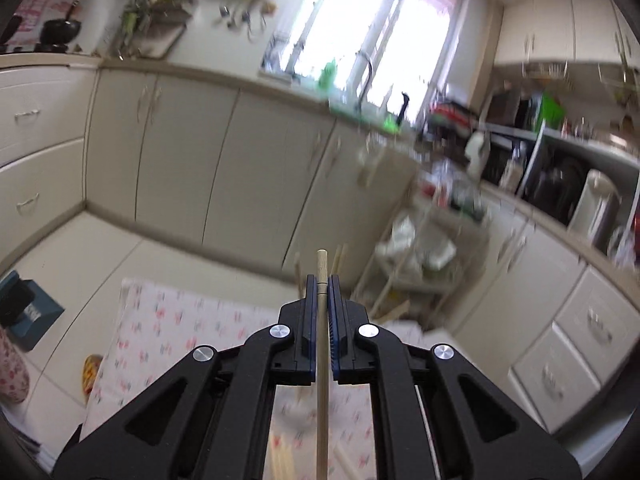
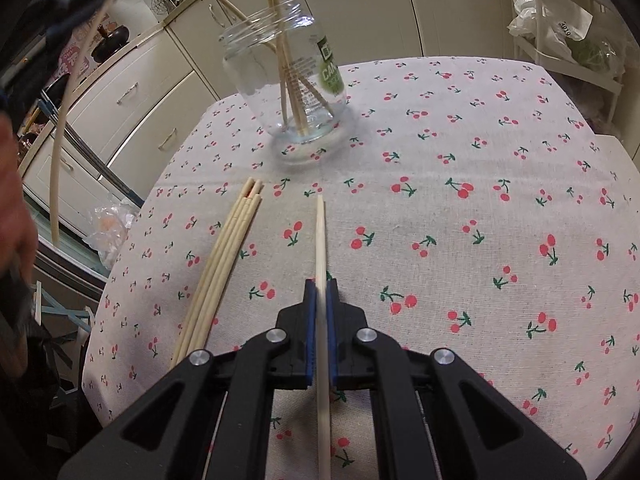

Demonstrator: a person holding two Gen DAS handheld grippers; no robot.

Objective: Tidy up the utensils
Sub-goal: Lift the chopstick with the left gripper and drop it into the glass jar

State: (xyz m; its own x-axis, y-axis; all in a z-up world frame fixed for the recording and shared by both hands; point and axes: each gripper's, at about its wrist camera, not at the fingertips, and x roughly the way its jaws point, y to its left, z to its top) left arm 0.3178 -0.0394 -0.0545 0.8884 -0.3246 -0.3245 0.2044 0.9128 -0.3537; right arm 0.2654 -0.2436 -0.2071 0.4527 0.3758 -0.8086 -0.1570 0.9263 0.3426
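The right gripper is clamping a single chopstick between its blue pads, the stick running forward along the fingers with its tip pointing toward the glass jar, which is standing upright on the cherry-print tablecloth well ahead of the gripper. The left gripper is likewise pinching its own chopstick, held up in the air and aimed at the kitchen cabinets rather than at the jar; in the right wrist view it is appearing only as a dark blur at the upper left, to the left of the jar. Several chopsticks are already leaning inside the jar, and a loose bundle of chopsticks is lying on the cloth nearer than the jar and to its left, so the job looks partway done, with both hands mid-transfer. The next move probably calls for tilting a held stick upright over the jar's mouth and letting it drop in. The left view is smearing badly, the jar is barely readable there, and both held sticks are running out of frame at the bottom.
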